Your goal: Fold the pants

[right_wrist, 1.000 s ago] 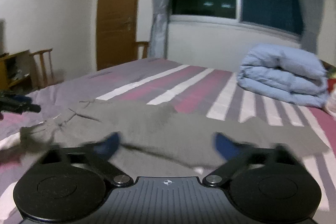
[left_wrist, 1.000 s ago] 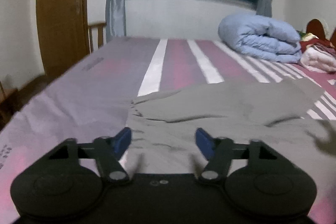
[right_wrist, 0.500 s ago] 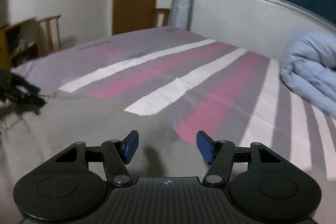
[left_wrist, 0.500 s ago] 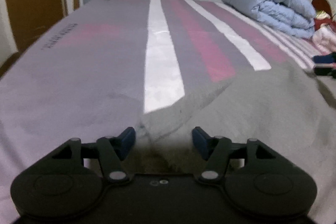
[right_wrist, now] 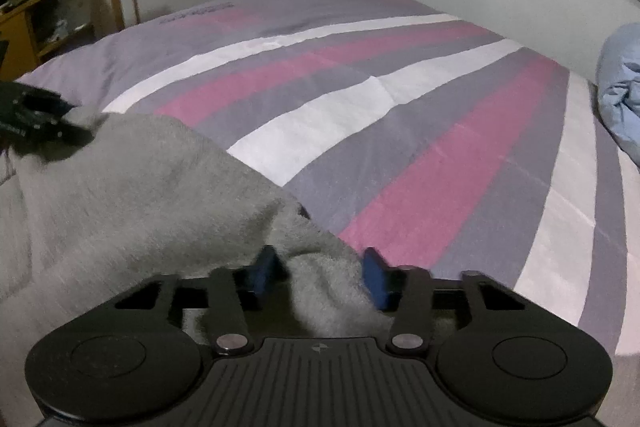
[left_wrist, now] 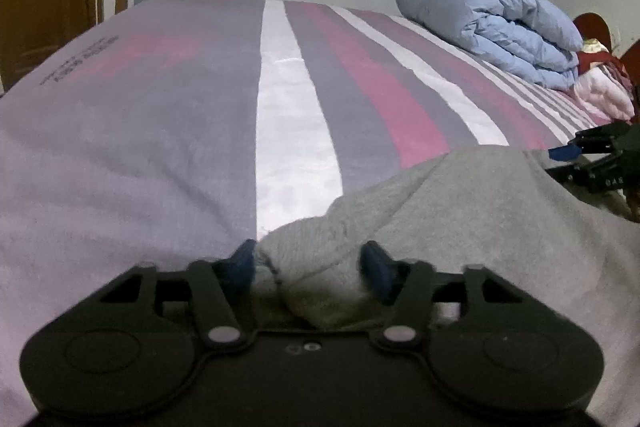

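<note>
- Left wrist view is showing the bed [left_wrist: 168,115] filling most of the frame, its sheet running in purple, pink and white stripes toward the far wall.
- Grey pants [left_wrist: 460,219] are lying on the near part of the bed, their far edge crossing the stripes; in the right wrist view the pants [right_wrist: 120,195] are spreading to the left.
- A blue duvet [left_wrist: 488,19] is sitting rolled up at the far right corner of the bed, well apart from the pants.
- The left gripper [left_wrist: 310,263] is hanging spread wide, a bunched corner of the pants lying between its blue fingers [left_wrist: 378,267]; whether the pads are touching cloth I cannot tell.
- The right gripper [right_wrist: 322,271] is likewise spread wide, a fold of the pants rising between its fingers [right_wrist: 262,267], not pinched.
- Each gripper is showing at the edge of the other's view, resting at the pants' far edge.
</note>
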### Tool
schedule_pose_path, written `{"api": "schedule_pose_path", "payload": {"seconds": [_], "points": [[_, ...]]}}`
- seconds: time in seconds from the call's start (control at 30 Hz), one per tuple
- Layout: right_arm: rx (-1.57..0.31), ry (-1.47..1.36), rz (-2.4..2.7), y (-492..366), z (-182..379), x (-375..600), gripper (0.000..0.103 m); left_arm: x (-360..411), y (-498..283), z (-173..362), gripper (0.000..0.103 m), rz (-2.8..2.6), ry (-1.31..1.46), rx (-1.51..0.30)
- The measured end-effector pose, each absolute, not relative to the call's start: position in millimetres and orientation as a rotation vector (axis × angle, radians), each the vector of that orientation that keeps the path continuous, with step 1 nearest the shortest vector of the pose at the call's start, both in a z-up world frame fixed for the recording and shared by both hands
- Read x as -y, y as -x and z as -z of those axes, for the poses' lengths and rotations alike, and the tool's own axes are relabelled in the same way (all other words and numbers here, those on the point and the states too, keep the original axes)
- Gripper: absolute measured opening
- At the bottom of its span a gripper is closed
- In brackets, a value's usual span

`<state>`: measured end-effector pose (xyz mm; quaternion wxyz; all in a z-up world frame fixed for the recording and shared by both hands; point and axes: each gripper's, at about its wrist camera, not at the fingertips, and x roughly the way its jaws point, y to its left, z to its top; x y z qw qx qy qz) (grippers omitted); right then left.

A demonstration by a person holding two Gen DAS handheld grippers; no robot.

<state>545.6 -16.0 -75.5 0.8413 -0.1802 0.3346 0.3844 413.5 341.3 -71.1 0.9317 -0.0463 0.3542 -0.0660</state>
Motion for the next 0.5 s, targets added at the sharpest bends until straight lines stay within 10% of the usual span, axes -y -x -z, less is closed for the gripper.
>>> {"api": "schedule_pose_path", "payload": {"seconds": [0.17,0.5], "points": [[-0.643,0.417,-0.781,-519.3,55.0,16.4,0.017,-337.1,-404.8,52.9,0.010,0.140,0.097,-0.680],[-0.487,0.413,-0.801,-424.8,-19.7,47.0,0.014,-337.8,-336.5,-6.6,0.010,0.202,0.167,-0.462]]}}
